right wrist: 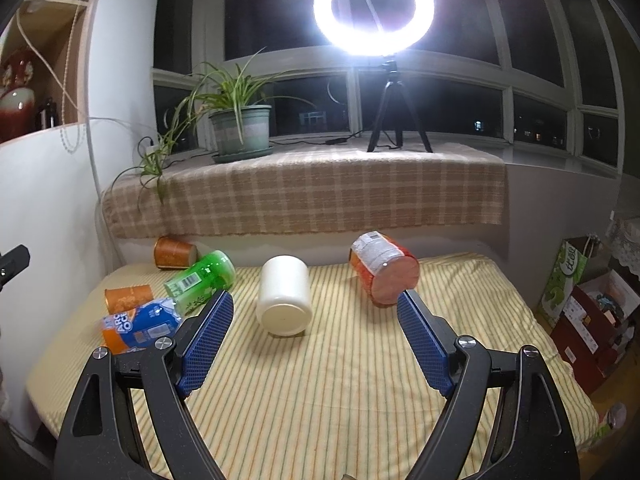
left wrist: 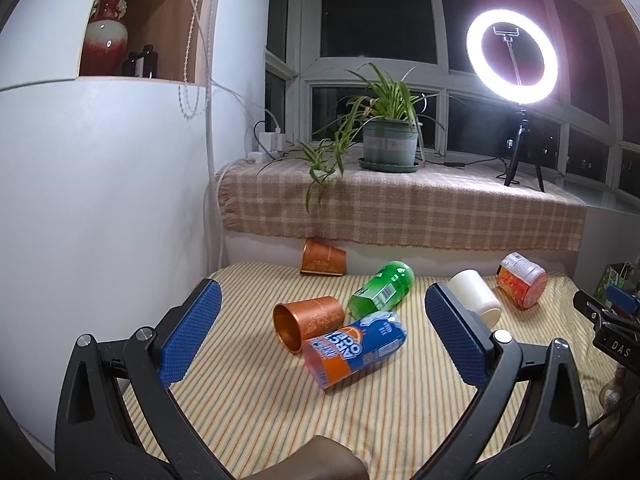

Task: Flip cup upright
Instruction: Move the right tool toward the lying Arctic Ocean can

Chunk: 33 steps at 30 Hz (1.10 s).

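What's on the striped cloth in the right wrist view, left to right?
Blue-and-orange can lying on its side → green plastic cup on its side → white cylindrical cup on its side → red-orange labelled jar on its side. The two copper cups overlap that span, so left out. Both grippers open.

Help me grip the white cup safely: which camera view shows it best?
The right wrist view: the white cup lies on its side, fully visible. The left wrist view shows it partly hidden behind a fingertip.

"DAS" shows on the black gripper part (left wrist: pixel 614 346)
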Motion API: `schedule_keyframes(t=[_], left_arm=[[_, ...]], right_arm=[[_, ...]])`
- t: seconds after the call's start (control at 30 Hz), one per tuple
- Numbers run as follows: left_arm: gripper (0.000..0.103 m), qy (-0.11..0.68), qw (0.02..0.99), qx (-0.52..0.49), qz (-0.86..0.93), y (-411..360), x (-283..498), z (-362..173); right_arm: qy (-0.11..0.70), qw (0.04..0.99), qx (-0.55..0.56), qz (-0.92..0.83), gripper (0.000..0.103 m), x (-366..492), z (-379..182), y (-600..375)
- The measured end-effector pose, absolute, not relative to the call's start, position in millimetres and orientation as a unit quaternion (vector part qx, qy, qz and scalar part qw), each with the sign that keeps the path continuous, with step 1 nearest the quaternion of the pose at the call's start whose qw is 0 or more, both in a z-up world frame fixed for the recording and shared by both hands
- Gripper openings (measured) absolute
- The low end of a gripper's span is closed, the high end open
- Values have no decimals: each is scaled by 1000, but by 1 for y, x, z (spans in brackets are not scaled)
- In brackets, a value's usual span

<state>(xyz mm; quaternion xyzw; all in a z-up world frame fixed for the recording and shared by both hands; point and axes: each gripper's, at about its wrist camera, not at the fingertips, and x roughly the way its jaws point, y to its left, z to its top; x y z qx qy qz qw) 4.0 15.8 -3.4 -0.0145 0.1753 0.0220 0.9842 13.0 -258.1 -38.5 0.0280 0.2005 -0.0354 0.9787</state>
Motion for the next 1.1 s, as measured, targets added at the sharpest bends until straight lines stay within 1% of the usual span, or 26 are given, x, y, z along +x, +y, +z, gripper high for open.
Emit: schedule_keyframes(t=[0.23, 0.37, 0.53, 0.73, 0.83, 1.1], left_arm=[[103, 199, 979, -20, 43, 39, 6, -18], [103, 212, 976, -11, 50, 48, 2, -26], [103, 229, 971, -8, 61, 57, -1, -37], [103, 255, 964, -21, 73, 70, -3, -50], [103, 265, 961, -25, 81, 75, -4, -56], [103, 282, 954, -34, 99, 88, -6, -69]], right_arm=[[214, 977, 12, 12, 84, 35, -43, -245], [218, 974, -18, 61, 84, 52, -44, -229], [238, 955, -76, 162, 84, 80, -48, -202], [261, 902, -164, 304, 84, 108, -58, -158], [262, 873, -223, 346, 84, 118, -62, -134], [275, 786, -338, 438, 84, 143, -78, -89]])
